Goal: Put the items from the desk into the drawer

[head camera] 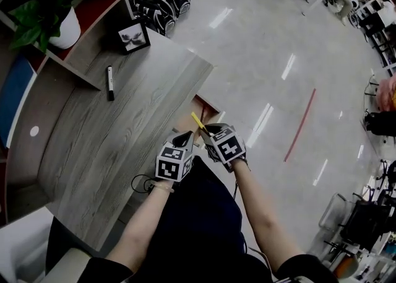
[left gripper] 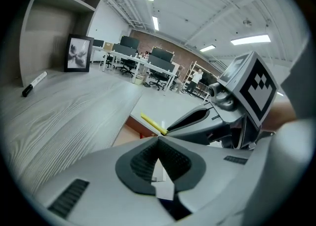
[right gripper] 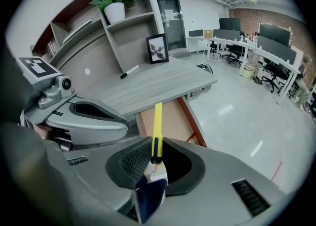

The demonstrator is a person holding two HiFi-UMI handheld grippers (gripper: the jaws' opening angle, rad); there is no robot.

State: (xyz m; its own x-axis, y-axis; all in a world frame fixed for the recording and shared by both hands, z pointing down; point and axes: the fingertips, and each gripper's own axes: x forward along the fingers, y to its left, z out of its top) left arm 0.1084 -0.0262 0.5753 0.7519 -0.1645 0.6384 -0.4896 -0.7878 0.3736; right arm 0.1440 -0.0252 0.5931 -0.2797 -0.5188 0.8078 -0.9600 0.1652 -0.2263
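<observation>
While over drawer (right gripper: 173, 118), pen (right gripper: 157, 126) in fingers (right gripper: 134, 161)

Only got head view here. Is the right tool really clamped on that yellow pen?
Observer: Yes. In the right gripper view, the right tool is closed on the yellow pen, gripping its black end.
Operator: Left tool carrying anything?
Observer: No. The left gripper view shows the left tool shut with nothing between its jaws.
Operator: Anything in the drawer yet?
Observer: The part of the open drawer that shows in the right gripper view looks bare.
</observation>
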